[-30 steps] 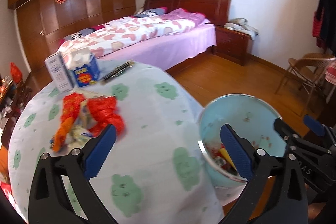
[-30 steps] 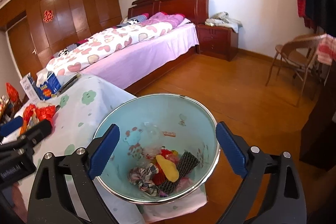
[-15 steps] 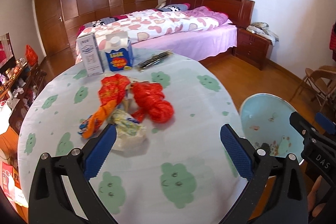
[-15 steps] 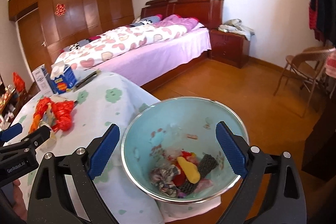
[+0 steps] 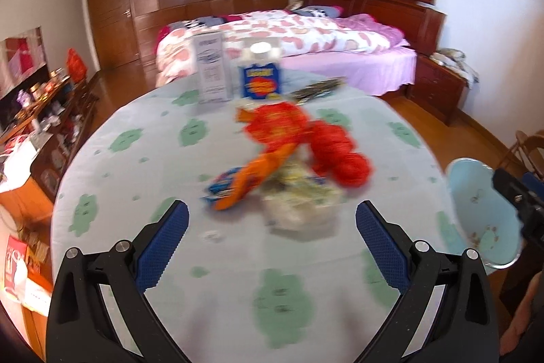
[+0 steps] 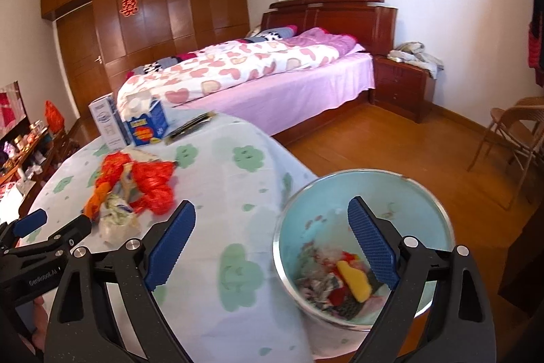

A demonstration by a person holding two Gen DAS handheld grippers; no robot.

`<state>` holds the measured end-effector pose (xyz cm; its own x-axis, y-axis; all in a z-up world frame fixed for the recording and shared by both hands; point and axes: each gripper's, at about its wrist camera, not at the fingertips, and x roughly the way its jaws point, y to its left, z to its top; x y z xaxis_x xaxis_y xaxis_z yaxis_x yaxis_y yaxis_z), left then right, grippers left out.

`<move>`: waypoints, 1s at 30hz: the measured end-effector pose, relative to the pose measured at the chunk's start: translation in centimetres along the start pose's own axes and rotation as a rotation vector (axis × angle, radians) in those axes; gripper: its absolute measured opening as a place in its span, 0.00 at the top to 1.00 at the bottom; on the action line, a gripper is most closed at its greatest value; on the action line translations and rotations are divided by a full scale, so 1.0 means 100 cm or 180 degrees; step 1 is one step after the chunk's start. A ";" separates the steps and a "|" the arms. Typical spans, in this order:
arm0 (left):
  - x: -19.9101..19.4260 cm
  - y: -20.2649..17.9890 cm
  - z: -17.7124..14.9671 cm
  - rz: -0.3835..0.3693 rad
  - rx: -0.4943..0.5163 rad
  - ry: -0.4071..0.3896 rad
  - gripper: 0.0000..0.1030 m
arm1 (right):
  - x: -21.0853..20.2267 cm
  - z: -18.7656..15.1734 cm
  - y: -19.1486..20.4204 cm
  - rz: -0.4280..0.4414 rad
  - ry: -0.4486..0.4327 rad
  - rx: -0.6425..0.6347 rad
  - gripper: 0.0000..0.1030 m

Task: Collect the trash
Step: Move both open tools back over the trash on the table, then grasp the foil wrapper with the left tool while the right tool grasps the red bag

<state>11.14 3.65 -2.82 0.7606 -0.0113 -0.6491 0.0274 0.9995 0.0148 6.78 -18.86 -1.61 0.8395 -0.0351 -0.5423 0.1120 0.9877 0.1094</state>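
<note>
At table's right edge, right gripper jaws wide, just been closing a bit, empty, over bin; left gripper wide, empty, facing wrapper pile mid-table.

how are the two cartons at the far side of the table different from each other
The white carton is taller and plain, with faint printed lines; the blue carton is shorter, with a yellow and red label. The blue carton's white top is puffed open; the white carton's top looks flat. Both stand upright, side by side, on the cloud-print tablecloth.
</note>
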 end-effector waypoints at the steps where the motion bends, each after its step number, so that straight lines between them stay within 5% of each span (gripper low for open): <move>1: 0.002 0.009 -0.002 0.0036 -0.0023 0.0013 0.07 | 0.000 0.001 0.002 0.0015 0.0003 -0.0015 0.19; 10: 0.017 0.067 -0.008 0.0148 -0.0243 0.0128 0.16 | 0.014 -0.004 0.047 0.0250 0.0161 -0.0208 0.37; 18: 0.052 0.054 0.008 -0.0062 -0.0048 0.0219 0.22 | 0.024 -0.007 0.064 0.0351 0.0248 -0.0233 0.38; 24: 0.081 0.036 0.019 -0.0004 0.0213 0.0360 0.22 | 0.035 -0.004 0.061 0.0342 0.0314 -0.0183 0.38; 30: 0.099 0.036 0.023 -0.0043 0.0197 0.0526 0.43 | 0.048 0.003 0.058 0.0432 0.0405 -0.0164 0.39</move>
<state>20.29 7.07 -7.47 0.6431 -0.0148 -0.7657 0.0806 0.9956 0.0485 11.65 -13.31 -3.29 0.7706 0.1153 -0.6268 -0.0279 0.9886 0.1476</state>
